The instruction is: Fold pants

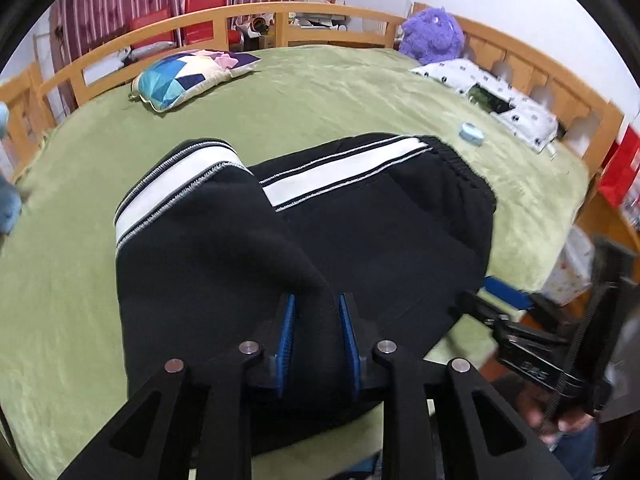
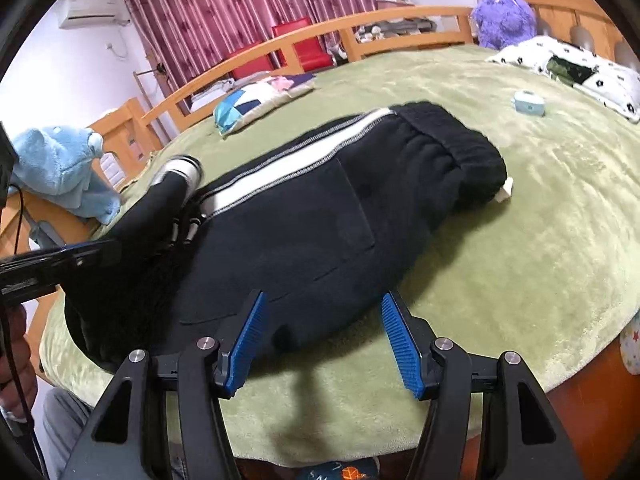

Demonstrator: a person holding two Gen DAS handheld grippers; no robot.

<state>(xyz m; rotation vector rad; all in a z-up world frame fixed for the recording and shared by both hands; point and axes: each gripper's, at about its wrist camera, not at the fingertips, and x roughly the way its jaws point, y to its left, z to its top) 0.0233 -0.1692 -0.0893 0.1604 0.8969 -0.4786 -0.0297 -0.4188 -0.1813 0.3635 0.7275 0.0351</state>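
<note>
Black pants [image 1: 380, 236] with a white side stripe lie on the green bed cover [image 1: 320, 96], waistband to the far right. My left gripper [image 1: 318, 320] is shut on a fold of the black leg fabric, which it holds lifted and doubled over the rest. In the right wrist view the pants [image 2: 320, 216] stretch from the left edge to the waistband [image 2: 460, 148]. My right gripper [image 2: 322, 336] is open and empty, its blue pads just above the near edge of the pants. The left gripper's body [image 2: 48, 264] shows at the left there, with the fabric in it.
A patchwork pillow [image 1: 192, 76], a purple plush toy [image 1: 434, 36] and a white patterned pillow [image 1: 492, 96] lie along the far side by the wooden bed rail [image 1: 280, 12]. A small light-blue box [image 1: 471, 133] sits near the waistband. A blue plush toy [image 2: 60, 168] is at the left.
</note>
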